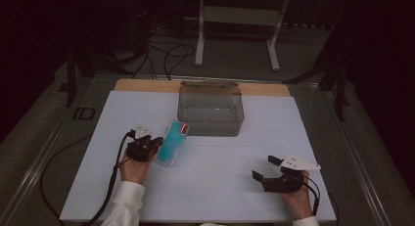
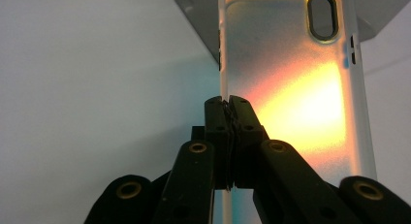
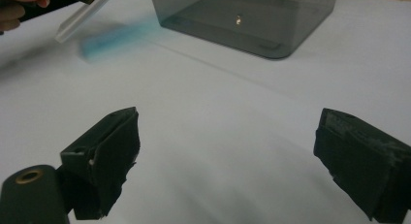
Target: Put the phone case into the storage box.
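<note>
**Q:** What is the left gripper doing?

**A:** The left gripper (image 2: 228, 104) is clenched on the long edge of a translucent phone case (image 2: 291, 83). In the left gripper view its two black jaws meet tight on the frosted rim, and the case stretches away from them, glowing orange and yellow, with the oval camera cutout at its far end. In the high view the same gripper (image 1: 155, 143) sits at the left of the table, held in the person's left hand (image 1: 132, 168), a white sleeve (image 1: 125, 204) below it. There the case (image 1: 172, 142) looks teal with a red top edge.

**Q:** Is the case lying flat?

**A:** In the right gripper view it (image 3: 85, 15) is tilted, lifted off the surface, with a blue tint of light on the white sheet beneath it.

**Q:** And the right gripper?

**A:** The right gripper (image 1: 264, 168) rests near the front right of the table, released, its jaws spread wide with nothing between them. The right gripper view shows the two padded jaws well apart over bare white sheet.

**Q:** What else is on the table?

**A:** A clear grey plastic bin (image 1: 210, 108) stands at the back centre of the white sheet (image 1: 220, 192), just beyond the case's far end. It looks empty.
</note>
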